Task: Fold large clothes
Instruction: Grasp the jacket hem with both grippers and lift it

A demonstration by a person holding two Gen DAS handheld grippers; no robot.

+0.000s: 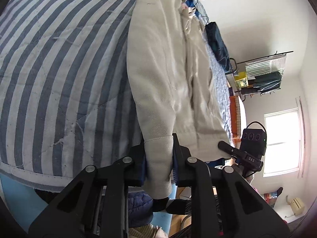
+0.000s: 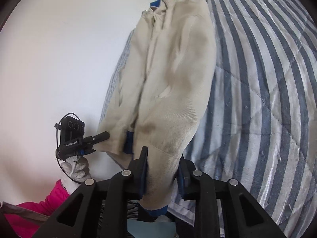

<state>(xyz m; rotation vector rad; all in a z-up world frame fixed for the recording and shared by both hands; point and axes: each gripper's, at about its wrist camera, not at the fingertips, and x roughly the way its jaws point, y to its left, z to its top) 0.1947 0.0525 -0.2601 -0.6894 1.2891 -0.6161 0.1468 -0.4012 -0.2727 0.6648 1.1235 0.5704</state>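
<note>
Two grips: both grippers clamp the near end of one beige jacket, one at each bottom corner.
Left gripper: closed on a beige cuff or hem fold, cloth pinched between its pads and hanging just below them.
Right gripper: closed on the other corner, blue-trimmed cuff dangling beneath its jaws.
Jacket's place: flat on the striped quilt of the bed, starting right at the fingertips.
Long axis: runs straight ahead, away from both grippers, collar at the far end.
Nearer hand: neither; they sit side by side on the same edge, each visible in the other's view.
Coming move, my read: carry this end forward toward the collar, both hands together.
</note>
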